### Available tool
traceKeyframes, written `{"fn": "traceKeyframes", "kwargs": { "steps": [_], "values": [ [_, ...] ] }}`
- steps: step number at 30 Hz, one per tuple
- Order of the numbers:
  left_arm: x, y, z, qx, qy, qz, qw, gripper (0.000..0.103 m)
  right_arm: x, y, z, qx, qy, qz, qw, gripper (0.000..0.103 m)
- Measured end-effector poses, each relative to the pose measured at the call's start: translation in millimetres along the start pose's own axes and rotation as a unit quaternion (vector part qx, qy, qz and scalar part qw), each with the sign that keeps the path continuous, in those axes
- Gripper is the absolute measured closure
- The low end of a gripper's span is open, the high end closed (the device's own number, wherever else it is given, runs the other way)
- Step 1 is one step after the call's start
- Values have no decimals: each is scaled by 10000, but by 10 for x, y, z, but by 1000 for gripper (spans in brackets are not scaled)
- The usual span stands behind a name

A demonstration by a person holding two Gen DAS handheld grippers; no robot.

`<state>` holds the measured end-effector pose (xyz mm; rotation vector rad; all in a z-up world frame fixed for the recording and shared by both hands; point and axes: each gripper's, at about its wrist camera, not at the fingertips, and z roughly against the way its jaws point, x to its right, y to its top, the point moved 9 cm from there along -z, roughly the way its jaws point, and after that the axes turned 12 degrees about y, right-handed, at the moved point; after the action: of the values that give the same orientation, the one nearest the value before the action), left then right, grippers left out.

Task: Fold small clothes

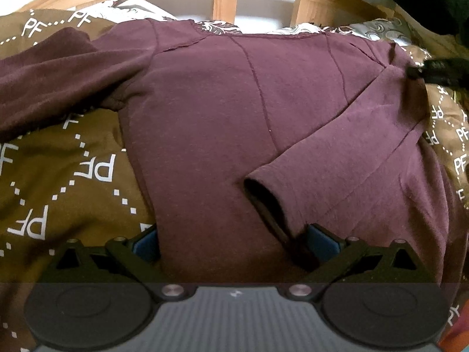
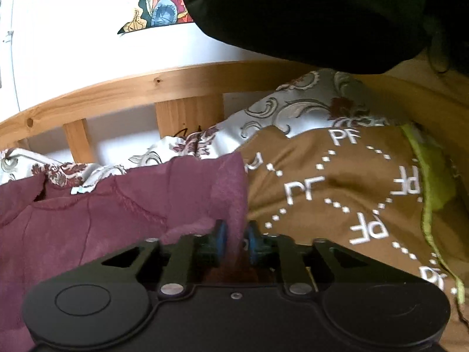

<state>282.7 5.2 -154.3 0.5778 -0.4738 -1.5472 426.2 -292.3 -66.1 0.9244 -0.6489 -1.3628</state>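
My left gripper (image 1: pixel 231 243) stands with its jaws spread wide over the near hem of the maroon shirt (image 1: pixel 222 111), clamping nothing; the shirt lies flat on the brown blanket (image 1: pixel 73 182) on the bed, one sleeve (image 1: pixel 331 158) folded in across its body, the other stretched out to the side; my right gripper (image 2: pixel 234 239) has its jaws drawn close about a raised fold at the shirt's edge, blue pads (image 2: pixel 222 231) on either side of the cloth; the wooden headboard (image 2: pixel 117 88) stands behind.
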Motion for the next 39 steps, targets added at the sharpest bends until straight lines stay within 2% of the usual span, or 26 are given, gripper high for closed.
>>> {"fn": "traceKeyframes", "kwargs": {
  "steps": [1, 2, 4, 9, 15, 18, 23, 25, 28, 31, 36, 39],
  "values": [
    [-9, 6, -2, -12, -27, 42, 10000, 1, -10, -33, 70, 28, -42, 125, 9999, 61],
    [-18, 8, 2, -28, -62, 99, 9999, 1, -24, -71, 145, 50, -84, 281, 9996, 55],
    [-47, 35, -8, -58, -151, 271, 9995, 1, -66, -179, 279, 36, -132, 663, 9977, 37],
    [-134, 84, -3, -74, -342, 752, 9966, 1, -185, -596, 545, -192, -275, 1774, 9836, 15],
    [-125, 87, -6, -43, -296, 683, 9972, 1, -314, -1000, 476, -566, -631, 2933, 9523, 13],
    [-105, 90, -15, -20, -262, 597, 9979, 1, -327, -986, 345, -540, -777, 3086, 9465, 14],
    [-132, 97, -15, -75, -352, 722, 9967, 1, -325, -761, 243, -184, -1056, 2949, 9495, 22],
    [-143, 104, -29, -98, -376, 757, 9964, 1, -350, -728, 243, -61, -1054, 2997, 9482, 33],
    [-141, 102, -36, -96, -360, 720, 9967, 1, -419, -753, 275, 65, -810, 3037, 9493, 74],
    [-133, 98, -41, -85, -331, 657, 9973, 1, -502, -840, 303, 64, -738, 3204, 9444, 87],
    [-97, 89, -63, -60, -228, 474, 9986, 1, -449, -802, 405, 277, -856, 2926, 9520, 92],
    [-55, 74, -62, 47, -100, 245, 9996, 1, -396, -878, 352, 83, -887, 2893, 9531, 92]
  ]
}}
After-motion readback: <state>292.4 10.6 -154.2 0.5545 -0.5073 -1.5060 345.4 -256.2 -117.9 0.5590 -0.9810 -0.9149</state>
